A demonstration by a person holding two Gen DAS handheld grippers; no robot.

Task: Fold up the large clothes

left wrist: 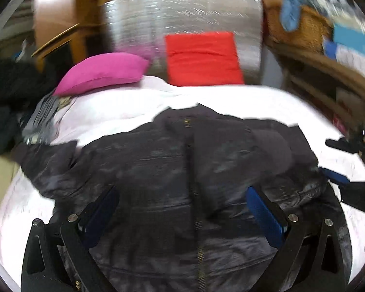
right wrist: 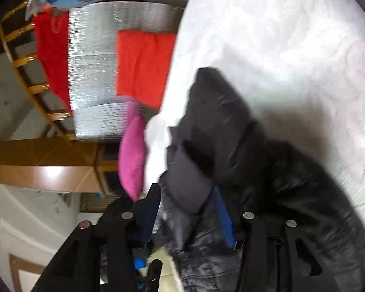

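A dark grey zip-up jacket [left wrist: 182, 170] lies spread front-up across the white bedsheet [left wrist: 219, 97], its zipper [left wrist: 194, 194] running straight down the middle toward the left wrist camera. Both views are smeared with motion blur, so fine detail is hard to read.

Over the lower part of the jacket sits the left gripper [left wrist: 182, 206], its blue-padded fingers [left wrist: 265, 216] spread wide apart to either side of the zipper, nothing caught between them. Whether the tips touch the fabric cannot be told.

At the jacket's right edge, seen from the left wrist camera, the right gripper [left wrist: 348, 180] shows only partly. In its own view the right gripper [right wrist: 187, 209] has a bunched fold of the jacket [right wrist: 231, 133] sitting between its blue fingers [right wrist: 225, 219]. The fingers are partly spread around the bulky fabric, and a firm pinch cannot be confirmed through the blur.

Beyond the jacket, at the head of the bed, a magenta pillow [left wrist: 102, 73] lies on the sheet, with a red cushion [left wrist: 202, 58] just beside it, propped against a silvery quilted backing [left wrist: 182, 14]. A wicker basket [left wrist: 299, 26] with blue cloth [left wrist: 290, 7] draped over it stands up to the right, and wooden furniture [left wrist: 56, 17] rises on the left.
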